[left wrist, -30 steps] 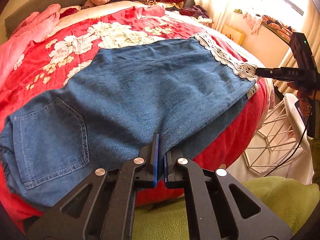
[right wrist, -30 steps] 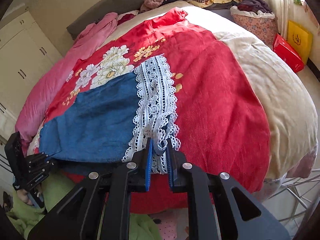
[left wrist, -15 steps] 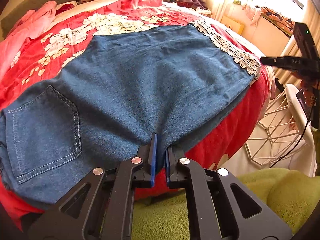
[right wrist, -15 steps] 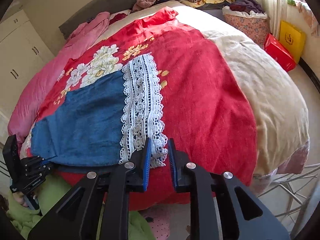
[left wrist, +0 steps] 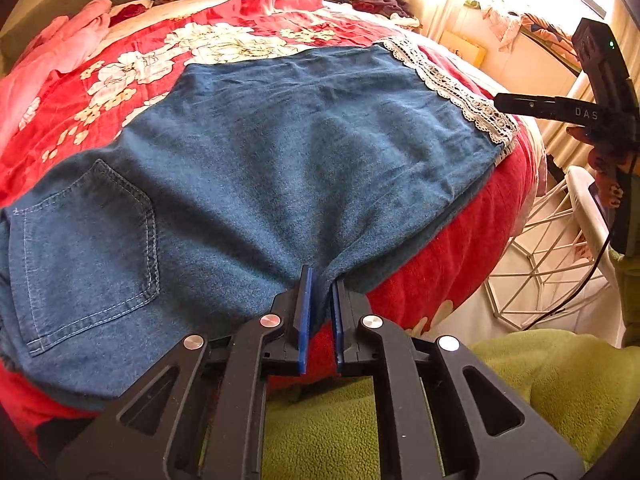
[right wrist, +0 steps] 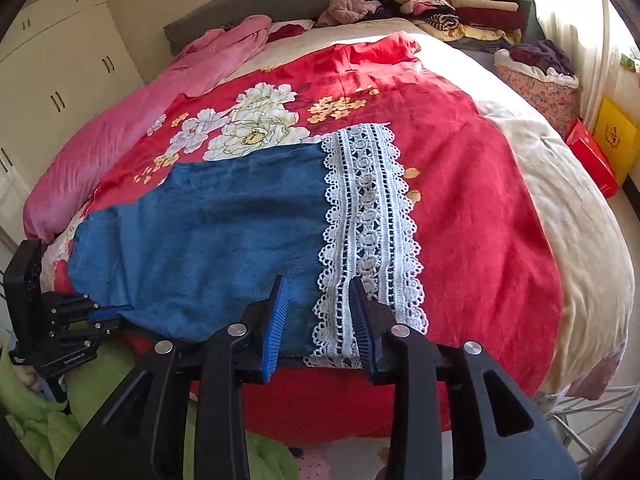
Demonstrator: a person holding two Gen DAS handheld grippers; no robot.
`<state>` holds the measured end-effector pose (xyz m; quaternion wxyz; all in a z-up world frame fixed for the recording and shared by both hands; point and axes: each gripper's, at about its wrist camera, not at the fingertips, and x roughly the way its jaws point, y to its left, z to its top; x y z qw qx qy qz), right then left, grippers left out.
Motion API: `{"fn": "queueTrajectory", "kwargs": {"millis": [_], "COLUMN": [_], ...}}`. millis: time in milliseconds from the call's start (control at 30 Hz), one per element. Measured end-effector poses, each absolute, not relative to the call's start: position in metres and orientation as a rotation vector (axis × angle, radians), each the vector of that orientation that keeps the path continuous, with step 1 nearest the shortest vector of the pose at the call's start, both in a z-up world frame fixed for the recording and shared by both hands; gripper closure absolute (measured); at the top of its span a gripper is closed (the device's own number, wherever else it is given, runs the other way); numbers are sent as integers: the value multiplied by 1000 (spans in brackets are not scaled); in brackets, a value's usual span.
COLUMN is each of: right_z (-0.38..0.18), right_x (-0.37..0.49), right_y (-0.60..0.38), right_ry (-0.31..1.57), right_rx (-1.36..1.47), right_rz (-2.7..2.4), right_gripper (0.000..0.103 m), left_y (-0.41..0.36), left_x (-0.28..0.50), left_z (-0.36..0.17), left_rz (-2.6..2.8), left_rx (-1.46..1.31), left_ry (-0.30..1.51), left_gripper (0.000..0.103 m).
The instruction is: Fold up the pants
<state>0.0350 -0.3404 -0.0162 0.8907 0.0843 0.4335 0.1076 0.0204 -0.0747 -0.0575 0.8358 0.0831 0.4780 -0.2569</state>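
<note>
Here, denim pants (left wrist: 248, 184) flat across the red floral bedspread (right wrist: 480, 208), pocket left, lace hem (right wrist: 368, 232) right. Left gripper (left wrist: 320, 280) pinching the near denim edge, fingers narrow. Right gripper (right wrist: 316, 292) spread wide astride the near lace.

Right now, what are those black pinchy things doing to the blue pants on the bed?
A person is folding denim pants on a red flowery bedspread. The left gripper pinches the near edge of the pants in the middle. The right gripper is open, its fingers either side of the white lace hem. The pants lie flat with both legs stacked.
</note>
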Motion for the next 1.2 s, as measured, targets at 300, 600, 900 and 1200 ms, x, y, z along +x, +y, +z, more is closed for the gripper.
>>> {"fn": "queueTrajectory", "kwargs": {"millis": [300,600,900,1200], "right_z": [-31,-40,-4,-28], "right_x": [37,30,23,33], "right_y": [-375,-362,-354,-320], "right_ry": [971,996,863,921], "right_rx": [231,131,155,147], "right_rz": [156,167,223,327], "right_gripper": [57,89,70,70], "left_y": [-69,-68,-45,46], "left_x": [20,16,3,21], "left_z": [-49,-53,-21,5], "left_rz": [-510,-518,-519,-201], "left_rx": [176,200,126,-19], "left_ry": [977,999,932,852], "left_gripper": [103,103,67,20]}}
